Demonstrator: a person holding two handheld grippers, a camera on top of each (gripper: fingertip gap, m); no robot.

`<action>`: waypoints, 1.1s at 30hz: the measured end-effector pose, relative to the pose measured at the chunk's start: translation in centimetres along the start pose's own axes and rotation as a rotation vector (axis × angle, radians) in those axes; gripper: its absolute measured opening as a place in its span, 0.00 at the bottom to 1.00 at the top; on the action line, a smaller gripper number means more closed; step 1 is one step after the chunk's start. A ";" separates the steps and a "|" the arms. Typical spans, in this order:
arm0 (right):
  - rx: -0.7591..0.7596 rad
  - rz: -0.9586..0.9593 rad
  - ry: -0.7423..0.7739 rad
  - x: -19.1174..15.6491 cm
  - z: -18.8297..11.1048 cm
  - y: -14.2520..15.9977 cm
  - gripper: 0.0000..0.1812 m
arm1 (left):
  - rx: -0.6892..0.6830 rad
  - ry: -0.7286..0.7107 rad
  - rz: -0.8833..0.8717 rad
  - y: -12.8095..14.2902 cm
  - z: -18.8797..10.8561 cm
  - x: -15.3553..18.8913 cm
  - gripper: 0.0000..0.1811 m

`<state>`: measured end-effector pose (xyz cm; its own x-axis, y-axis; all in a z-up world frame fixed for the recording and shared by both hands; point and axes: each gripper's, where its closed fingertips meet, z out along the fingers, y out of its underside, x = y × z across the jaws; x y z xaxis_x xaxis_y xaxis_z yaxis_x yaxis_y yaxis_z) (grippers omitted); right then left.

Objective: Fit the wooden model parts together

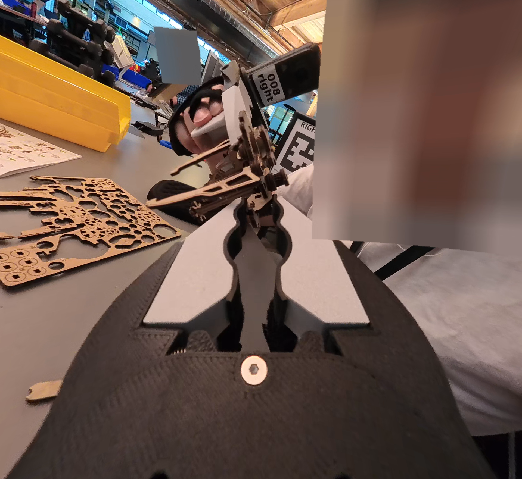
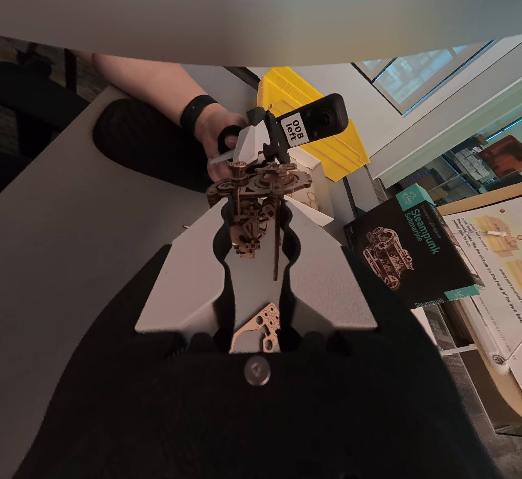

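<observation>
The right gripper [image 2: 255,211] clamps its grey fingers [image 2: 197,262] around the wooden model [image 2: 254,205], a dense cluster of gears. Beyond it the left gripper [image 2: 254,152] meets the model's far end. A yellow bin [image 2: 333,155] and dark box [image 2: 406,251] lie right.

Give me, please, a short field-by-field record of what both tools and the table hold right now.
left tool: closed on the lower end of the wooden model
right tool: closed on the same model from the opposite side
model position: lifted off the grey table, between both tools
on table: punched-out wooden sheet, small loose wooden piece, instruction leaflet, yellow bin
beside table: dark kit box
</observation>
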<state>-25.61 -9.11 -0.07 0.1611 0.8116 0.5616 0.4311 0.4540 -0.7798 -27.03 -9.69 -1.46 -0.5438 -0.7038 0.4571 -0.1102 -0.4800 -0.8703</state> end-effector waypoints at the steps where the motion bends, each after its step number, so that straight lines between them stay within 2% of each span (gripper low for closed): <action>1: -0.008 0.001 0.004 0.1 0.0 0.1 0.17 | 0.000 -0.005 0.000 0.0 -0.1 -0.1 0.09; 20: -0.024 -0.078 0.029 0.0 0.0 0.1 0.17 | -0.012 -0.008 -0.006 0.1 0.0 -0.1 0.09; 33: -0.034 0.038 -0.026 -0.1 0.0 0.6 0.17 | -0.020 -0.041 0.004 0.2 -0.1 -0.6 0.09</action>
<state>-25.33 -8.91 -0.55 0.1548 0.8377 0.5238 0.4553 0.4100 -0.7903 -26.81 -9.28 -1.97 -0.5096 -0.7268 0.4605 -0.1250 -0.4670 -0.8754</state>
